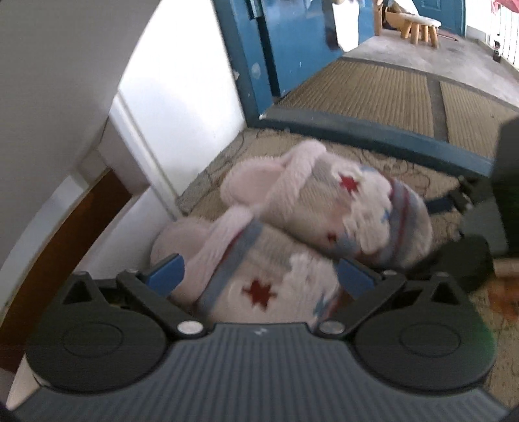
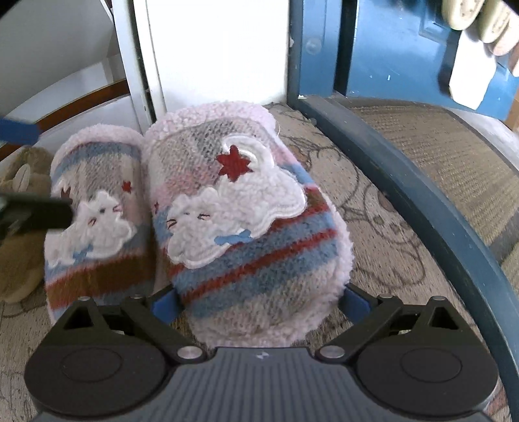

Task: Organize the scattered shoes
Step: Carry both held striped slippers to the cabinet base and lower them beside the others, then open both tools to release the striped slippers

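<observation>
Two fluffy pink slippers with blue and red stripes and a white cat patch lie side by side on a patterned rug. My left gripper [image 1: 259,276] is open wide, with the left slipper [image 1: 256,289] lying between its blue pads. My right gripper [image 2: 259,305] is equally wide around the toe of the right slipper [image 2: 246,207], its pads at the fleece edge without denting it. That slipper leans on the left slipper [image 2: 97,207]. One blue finger [image 1: 439,204] of the right gripper shows at the right slipper's [image 1: 350,201] toe.
A brown plush slipper [image 2: 19,233] lies left of the pair. A white wall panel [image 2: 220,48] stands behind them. A dark blue threshold [image 2: 405,181] separates the rug [image 2: 373,227] from a woven mat [image 2: 454,152]. A wooden stool [image 1: 421,26] stands far off.
</observation>
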The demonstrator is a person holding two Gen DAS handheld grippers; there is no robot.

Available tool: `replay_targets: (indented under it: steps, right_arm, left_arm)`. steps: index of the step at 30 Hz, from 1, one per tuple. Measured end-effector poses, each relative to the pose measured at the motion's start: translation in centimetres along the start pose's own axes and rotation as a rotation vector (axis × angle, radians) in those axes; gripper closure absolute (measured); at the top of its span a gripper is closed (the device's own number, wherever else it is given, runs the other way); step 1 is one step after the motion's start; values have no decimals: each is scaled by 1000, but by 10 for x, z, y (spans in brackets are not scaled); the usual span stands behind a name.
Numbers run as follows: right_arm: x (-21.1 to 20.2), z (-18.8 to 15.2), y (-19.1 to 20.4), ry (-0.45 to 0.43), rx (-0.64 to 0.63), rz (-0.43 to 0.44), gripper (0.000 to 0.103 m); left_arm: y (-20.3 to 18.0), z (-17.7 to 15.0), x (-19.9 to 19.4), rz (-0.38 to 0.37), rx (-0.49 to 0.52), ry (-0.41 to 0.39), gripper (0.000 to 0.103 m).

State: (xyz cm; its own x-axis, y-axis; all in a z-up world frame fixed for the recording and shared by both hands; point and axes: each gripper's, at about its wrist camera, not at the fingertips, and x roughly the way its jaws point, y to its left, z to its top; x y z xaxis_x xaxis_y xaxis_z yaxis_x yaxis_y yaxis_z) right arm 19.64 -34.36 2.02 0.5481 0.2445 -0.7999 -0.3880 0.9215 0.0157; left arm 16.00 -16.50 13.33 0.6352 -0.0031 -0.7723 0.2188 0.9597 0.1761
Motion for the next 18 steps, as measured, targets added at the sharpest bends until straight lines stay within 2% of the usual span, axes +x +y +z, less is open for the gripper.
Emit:
replay_targets:
  steps: [9, 14, 18]
  right_arm:
    - [14, 14, 13, -15, 12, -4, 4]
    - [12, 13, 16, -26, 34, -36, 5]
    - [1, 8, 24, -72, 41, -74, 5]
  left_arm:
    - [24, -12, -1, 7, -44, 48, 0]
    - [26, -18, -7, 9, -34, 54, 0]
    - [34, -23, -10, -11, -68, 82, 0]
